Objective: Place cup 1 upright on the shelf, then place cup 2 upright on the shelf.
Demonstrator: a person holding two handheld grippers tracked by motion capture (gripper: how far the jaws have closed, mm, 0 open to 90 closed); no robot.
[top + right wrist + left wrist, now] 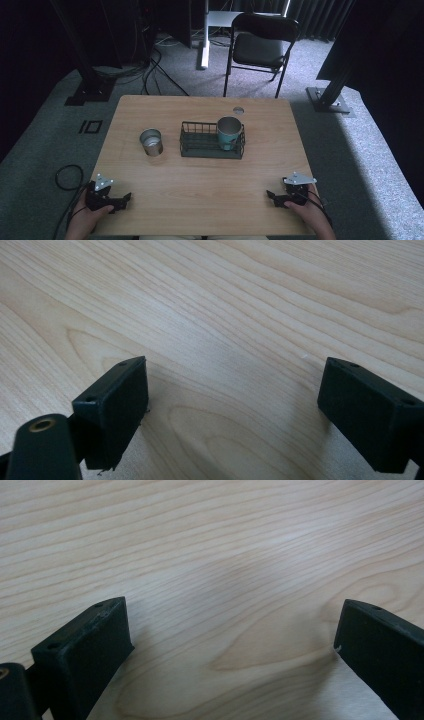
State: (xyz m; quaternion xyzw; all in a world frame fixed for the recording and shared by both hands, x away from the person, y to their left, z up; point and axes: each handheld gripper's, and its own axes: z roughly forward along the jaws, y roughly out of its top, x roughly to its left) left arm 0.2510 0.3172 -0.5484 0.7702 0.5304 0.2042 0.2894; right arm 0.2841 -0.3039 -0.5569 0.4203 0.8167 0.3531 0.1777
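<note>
Steel cup (151, 142) beside wire basket (212, 140).

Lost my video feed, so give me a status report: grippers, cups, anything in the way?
Left gripper and right gripper open, empty, resting at near table edge. Silver metal cup beside black wire basket; teal cup inside it. Path clear.

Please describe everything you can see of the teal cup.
The teal cup stands upright inside the right end of the black wire basket, near the middle of the wooden table. It looks like metal: teal outside, a pale silvery rim and a grey inside. Its open mouth faces up and rises above the basket's rim. A mark on its side is too small to read. No claw touches it.
</note>
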